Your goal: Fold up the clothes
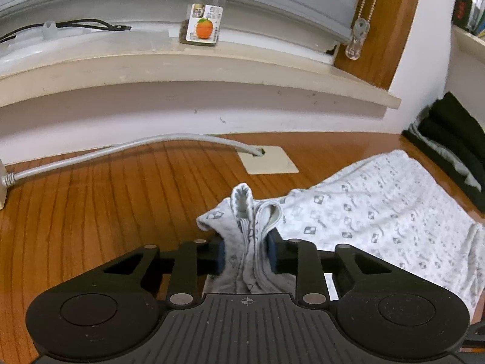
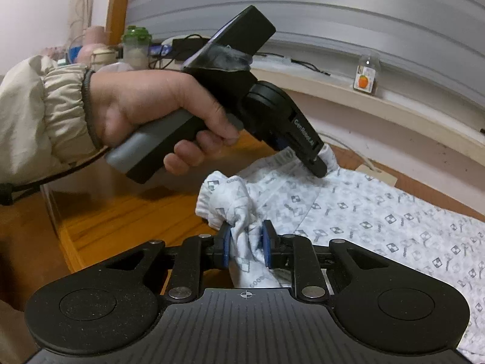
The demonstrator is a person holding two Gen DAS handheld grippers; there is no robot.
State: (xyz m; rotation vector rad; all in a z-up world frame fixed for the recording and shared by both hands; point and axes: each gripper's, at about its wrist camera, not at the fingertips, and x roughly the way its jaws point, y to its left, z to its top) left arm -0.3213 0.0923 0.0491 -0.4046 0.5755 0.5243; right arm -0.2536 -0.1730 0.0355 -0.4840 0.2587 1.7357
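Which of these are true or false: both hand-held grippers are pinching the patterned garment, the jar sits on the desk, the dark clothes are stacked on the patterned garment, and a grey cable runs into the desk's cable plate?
1. Both the left hand-held gripper and right hand-held gripper pinch the patterned garment. True.
2. The jar sits on the desk. False: it stands on the window ledge.
3. The dark clothes are stacked on the garment. False: they lie beside it.
4. A grey cable runs into the cable plate. True.

Soft even indoor light, glare on the wooden table (image 1: pixel 100 200), strong fisheye bending at edges, sharp focus
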